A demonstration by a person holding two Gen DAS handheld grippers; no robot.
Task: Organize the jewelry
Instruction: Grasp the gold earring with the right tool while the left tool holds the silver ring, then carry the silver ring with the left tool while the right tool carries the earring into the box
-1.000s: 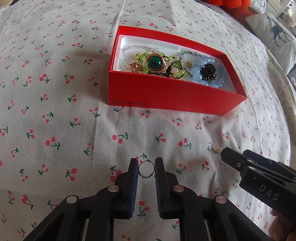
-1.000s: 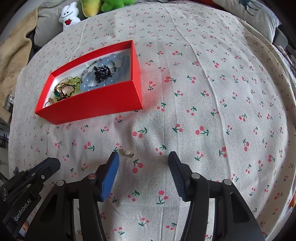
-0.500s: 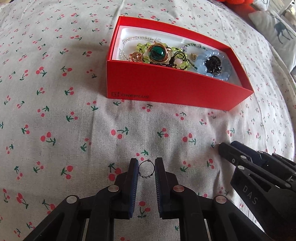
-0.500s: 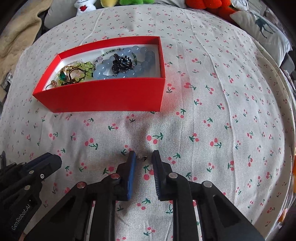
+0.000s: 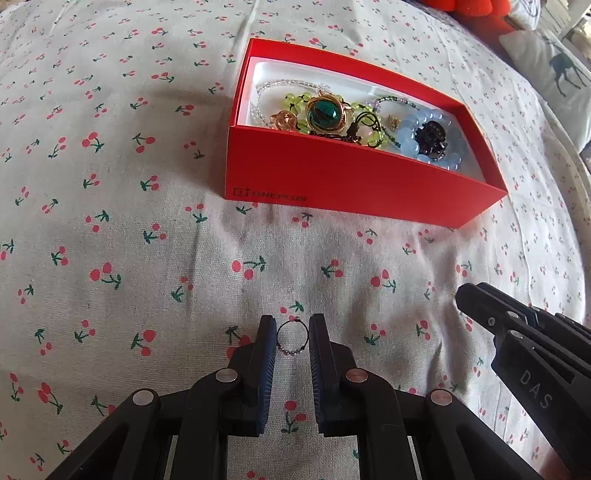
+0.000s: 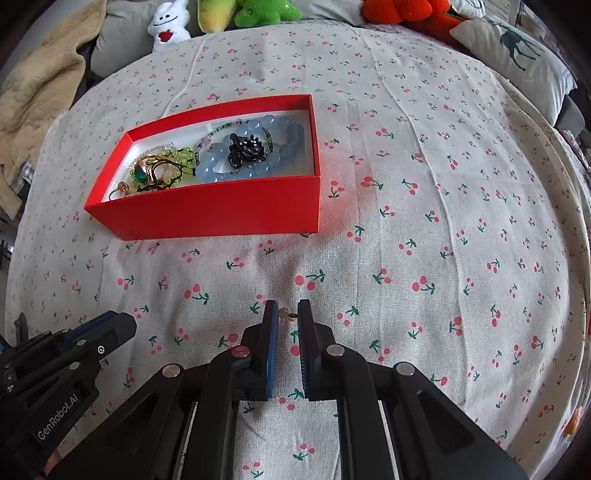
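Note:
My left gripper (image 5: 292,334) is shut on a thin dark ring with small beads (image 5: 292,338), held upright between the pads above the cloth. My right gripper (image 6: 287,315) is shut on a small gold earring (image 6: 286,315); it also shows at the right of the left wrist view (image 5: 480,299). A red box (image 5: 351,181) lies ahead, holding a green-stone brooch (image 5: 324,114), green beads, a blue bead bracelet (image 5: 410,131) and a black flower piece (image 5: 430,138). The box also shows in the right wrist view (image 6: 221,212).
A cherry-print cloth (image 6: 424,221) covers the soft surface. Plush toys (image 6: 258,11) and a beige blanket (image 6: 40,96) lie at the far edge. A deer-print pillow (image 6: 517,48) lies at the far right.
My right gripper has closed on the gold earring and lifted it off the cloth. Both grippers have moved closer to the red box. My left gripper still holds the ring.

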